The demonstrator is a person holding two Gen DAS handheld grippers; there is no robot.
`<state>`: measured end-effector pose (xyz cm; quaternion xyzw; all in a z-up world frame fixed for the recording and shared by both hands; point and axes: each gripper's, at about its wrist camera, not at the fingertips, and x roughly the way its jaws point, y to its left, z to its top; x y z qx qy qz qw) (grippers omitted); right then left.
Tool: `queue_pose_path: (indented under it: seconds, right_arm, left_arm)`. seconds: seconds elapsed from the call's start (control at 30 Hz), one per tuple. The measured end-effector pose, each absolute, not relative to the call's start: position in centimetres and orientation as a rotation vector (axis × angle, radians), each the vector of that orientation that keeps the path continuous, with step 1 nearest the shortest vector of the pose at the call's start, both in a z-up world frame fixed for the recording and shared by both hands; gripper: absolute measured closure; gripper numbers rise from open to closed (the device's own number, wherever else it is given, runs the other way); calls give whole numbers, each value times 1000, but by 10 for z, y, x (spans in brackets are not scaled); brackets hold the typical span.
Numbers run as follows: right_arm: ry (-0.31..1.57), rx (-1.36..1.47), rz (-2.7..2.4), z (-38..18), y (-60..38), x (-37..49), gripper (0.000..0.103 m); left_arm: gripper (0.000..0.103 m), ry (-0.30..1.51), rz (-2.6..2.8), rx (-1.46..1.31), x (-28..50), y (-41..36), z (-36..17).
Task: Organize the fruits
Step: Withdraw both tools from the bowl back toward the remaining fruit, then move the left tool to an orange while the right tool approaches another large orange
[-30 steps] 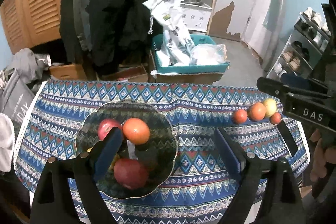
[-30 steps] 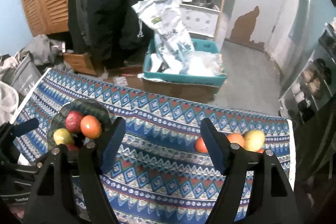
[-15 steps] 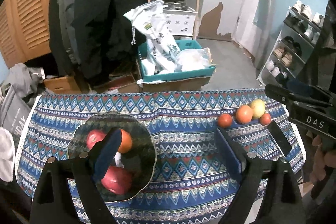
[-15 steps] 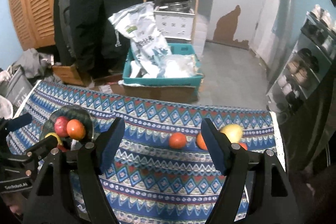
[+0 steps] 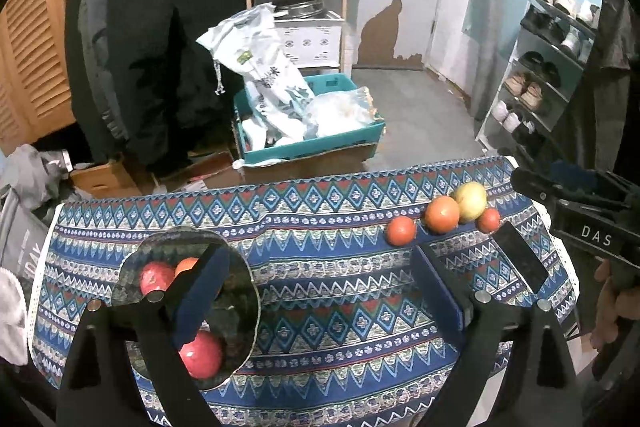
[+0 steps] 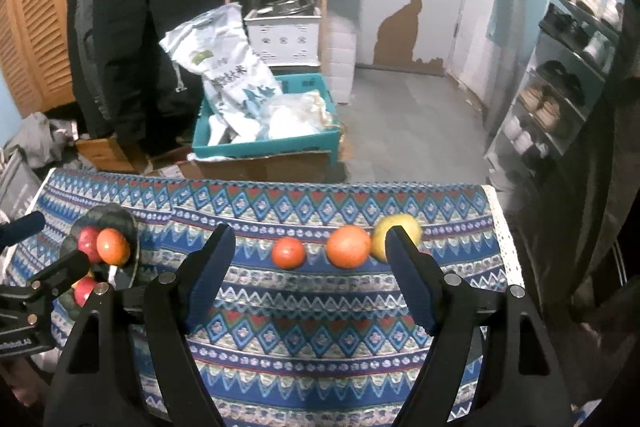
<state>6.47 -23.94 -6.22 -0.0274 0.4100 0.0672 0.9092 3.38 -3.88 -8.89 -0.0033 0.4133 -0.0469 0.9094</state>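
Both tongs hang above the near edge of the desk, which is draped in a blue patterned cloth, and both point forward across it toward the room beyond.

The left tongs are spread wide with nothing between the blue pads. Their left finger lies over a dark glass bowl, so the bowl sits just ahead of and under that finger. In the bowl are a red apple at the back, an orange fruit beside it, partly hidden by the finger, and a second red apple at the front.

The right tongs are also spread wide and hold nothing. Ahead of them, in the gap between the fingers, a small red-orange fruit and a larger orange rest on the cloth, side by side. A yellow fruit lies just behind the tip of the right finger, touching the orange or nearly so. A small red fruit sits to the right of the yellow one in the left wrist view. The row of loose fruit lies well apart from the bowl.
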Motion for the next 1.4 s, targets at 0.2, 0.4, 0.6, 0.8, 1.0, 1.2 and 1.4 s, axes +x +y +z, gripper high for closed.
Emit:
queue_pose_path:
  seconds: [0.2, 0.4, 0.6, 0.8, 1.0, 1.2, 1.4]
  right_arm:
    - [858, -34, 103, -67, -260, 66, 23]
    - [881, -16, 72, -75, -275, 71, 22]
    - [946, 4, 50, -99, -285, 84, 20]
    - [1030, 33, 27, -136, -292, 104, 20]
    - [1113, 72, 35, -171, -292, 127, 20]
    - [1169, 102, 47, -203, -285, 152, 20]
    - [1222, 131, 43, -231, -286, 170, 20]
  left_arm:
    - [5, 863, -104, 6, 39, -50, -92]
    - [3, 877, -112, 24, 49, -59, -97]
    - [2, 906, -132, 34, 67, -67, -111]
    - [2, 952, -150, 47, 94, -77, -138]
    - [2, 986, -149, 54, 118, -83, -164]
    - [2, 1022, -147, 23, 149, -81, -190]
    - [2, 1041, -150, 18, 170, -82, -207]
